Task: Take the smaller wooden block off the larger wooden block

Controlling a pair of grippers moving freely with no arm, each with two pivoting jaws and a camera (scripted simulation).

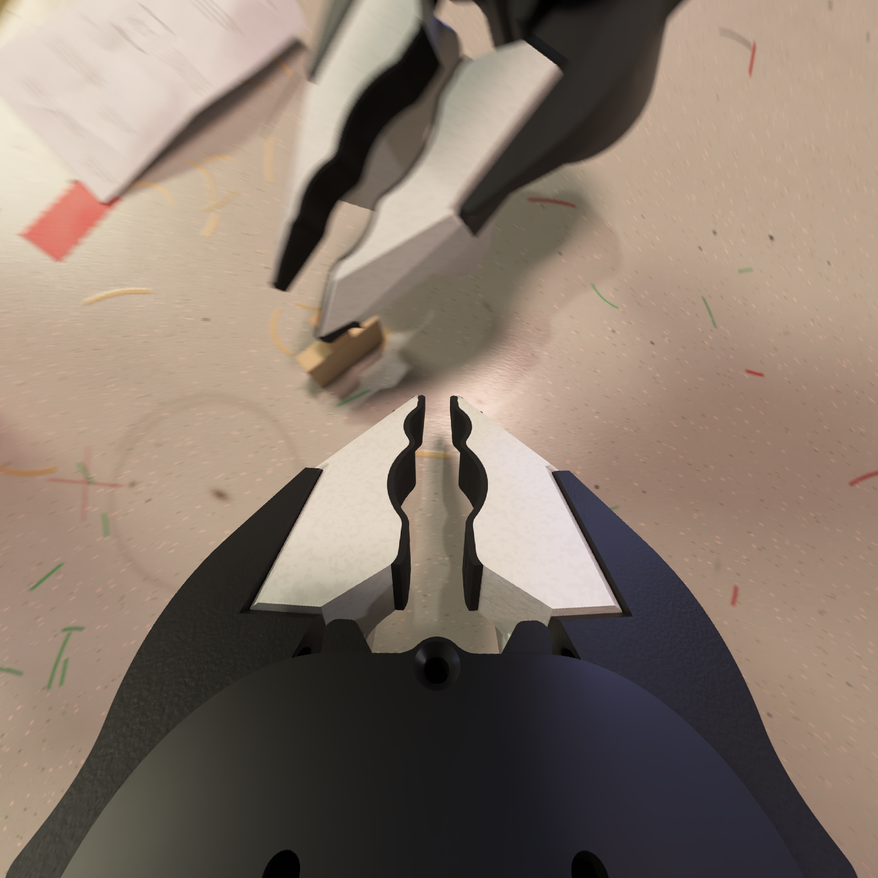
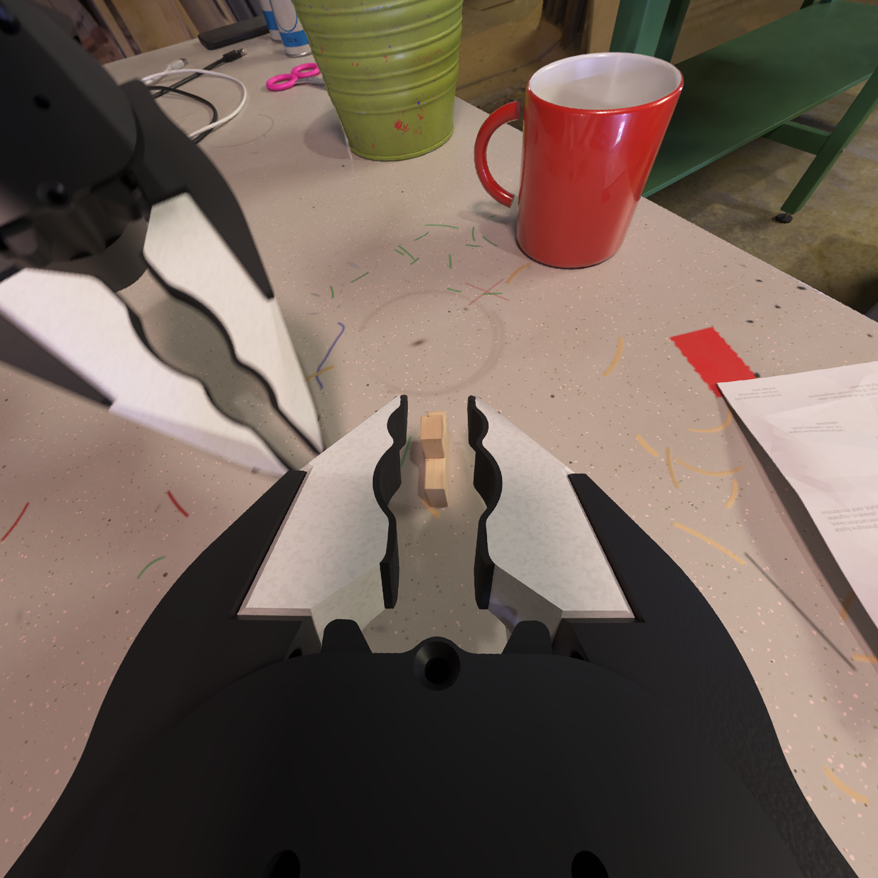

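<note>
Right tongs [image 2: 437, 404] spread wide, straddling but not touching the small pale wooden block [image 2: 433, 441] stacked on the longer pale wooden block [image 2: 435, 487], probably lining up a pinch. Left tongs [image 1: 437, 401] nearly closed, gripping nothing, parked beside on the speckled beige table [image 2: 570, 361].

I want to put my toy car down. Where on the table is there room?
Bare speckled tabletop lies between the red mug, the green ribbed pot and the small stacked wooden blocks. It is crowded by the white papers and both grippers.
</note>
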